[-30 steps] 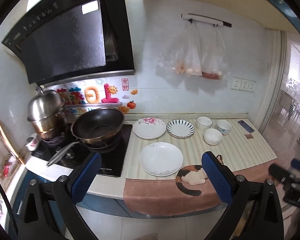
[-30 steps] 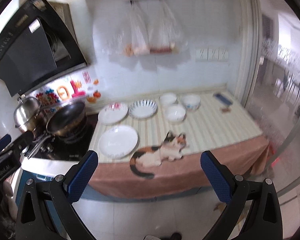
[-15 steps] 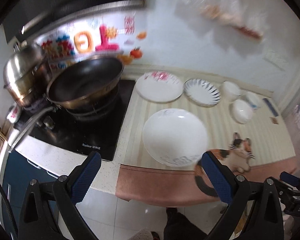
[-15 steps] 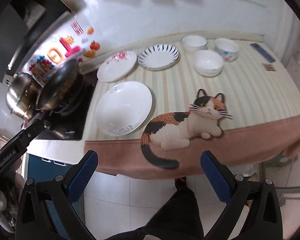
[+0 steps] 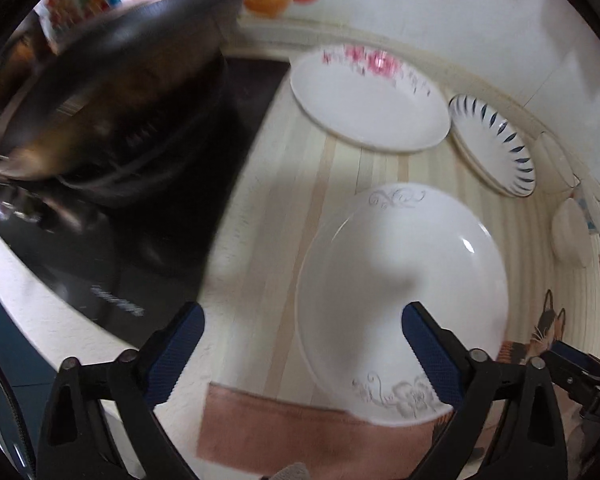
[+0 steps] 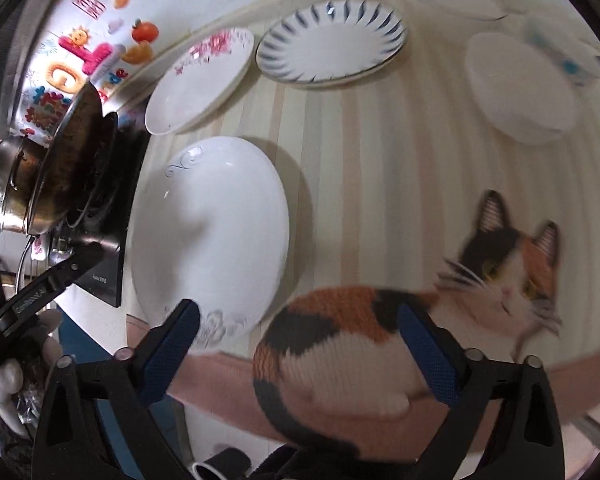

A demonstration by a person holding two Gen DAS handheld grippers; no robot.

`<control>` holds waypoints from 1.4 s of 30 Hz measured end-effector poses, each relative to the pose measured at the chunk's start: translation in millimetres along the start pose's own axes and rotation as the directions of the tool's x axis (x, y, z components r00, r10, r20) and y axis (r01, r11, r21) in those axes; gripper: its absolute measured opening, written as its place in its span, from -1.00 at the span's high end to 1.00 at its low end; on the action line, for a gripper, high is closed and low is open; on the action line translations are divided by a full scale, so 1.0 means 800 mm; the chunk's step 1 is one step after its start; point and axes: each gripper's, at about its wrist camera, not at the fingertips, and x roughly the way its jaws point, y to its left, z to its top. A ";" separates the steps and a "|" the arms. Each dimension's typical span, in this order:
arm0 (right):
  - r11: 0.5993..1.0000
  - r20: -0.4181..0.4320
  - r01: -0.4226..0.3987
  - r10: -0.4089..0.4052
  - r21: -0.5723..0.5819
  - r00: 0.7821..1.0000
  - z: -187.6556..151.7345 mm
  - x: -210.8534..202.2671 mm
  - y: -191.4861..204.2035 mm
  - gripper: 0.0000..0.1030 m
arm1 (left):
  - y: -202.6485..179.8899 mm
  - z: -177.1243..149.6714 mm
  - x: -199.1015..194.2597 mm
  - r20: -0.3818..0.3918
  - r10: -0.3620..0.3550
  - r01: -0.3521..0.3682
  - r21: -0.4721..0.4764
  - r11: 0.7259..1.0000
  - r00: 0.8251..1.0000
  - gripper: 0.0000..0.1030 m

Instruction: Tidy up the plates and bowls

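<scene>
Both tongs gape wide, holding nothing — the left tongs (image 5: 300, 336) low in frame over the large white plate (image 5: 400, 292), the right tongs (image 6: 298, 334) over the cat-print cloth (image 6: 380, 344). On the striped bench (image 6: 380, 160), flowered plate (image 6: 200, 80) and blue-rimmed plate (image 6: 332, 40) lie upper centre — a wok (image 5: 100, 80) upper left.

Hand-held grippers, pair
Left hand-held gripper (image 5: 300, 344), right hand-held gripper (image 6: 298, 338): black frames, blue textured pads, silver pivot screws, white lettering.

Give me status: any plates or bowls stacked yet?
Done: nothing, each dish sits separate. In hand: nothing; left claw and right claw are open, closing on the big white plate. Left: floral plate, blue-striped plate, bowls.
</scene>
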 end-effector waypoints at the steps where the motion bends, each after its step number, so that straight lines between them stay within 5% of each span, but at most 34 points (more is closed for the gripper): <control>1: 0.999 -0.019 -0.037 0.037 -0.003 0.999 0.009 0.013 0.000 -0.80 | 0.000 0.004 0.010 -0.017 0.000 0.000 0.002 1.000 1.000 -0.80; 7: 0.992 -0.090 -0.129 0.130 0.015 0.987 0.049 0.075 0.005 -0.27 | -0.007 0.017 0.060 -0.121 -0.044 0.046 0.019 0.999 0.992 -0.24; 9: 0.992 -0.095 -0.125 0.125 0.003 0.988 0.059 0.089 0.008 0.19 | -0.008 0.021 0.069 -0.141 -0.076 0.077 0.003 0.997 0.987 0.00; 10: 0.993 -0.085 -0.119 0.119 -0.004 0.989 0.064 0.093 0.009 0.27 | -0.007 0.023 0.072 -0.149 -0.099 0.098 -0.013 0.995 0.984 0.21; 12: 0.992 -0.069 -0.127 0.126 -0.018 0.990 0.070 0.096 0.012 0.61 | -0.006 0.024 0.073 -0.146 -0.114 0.110 -0.037 0.993 0.983 0.22; 29: 0.990 -0.062 -0.138 0.139 0.024 0.988 0.064 0.063 -0.034 0.64 | -0.054 0.020 0.045 -0.105 -0.108 0.112 0.032 0.993 0.989 0.27; 42: 0.993 0.002 -0.081 0.081 0.089 0.997 0.041 -0.010 -0.130 0.64 | -0.164 0.004 0.052 -0.128 -0.171 0.187 0.123 0.975 0.977 0.27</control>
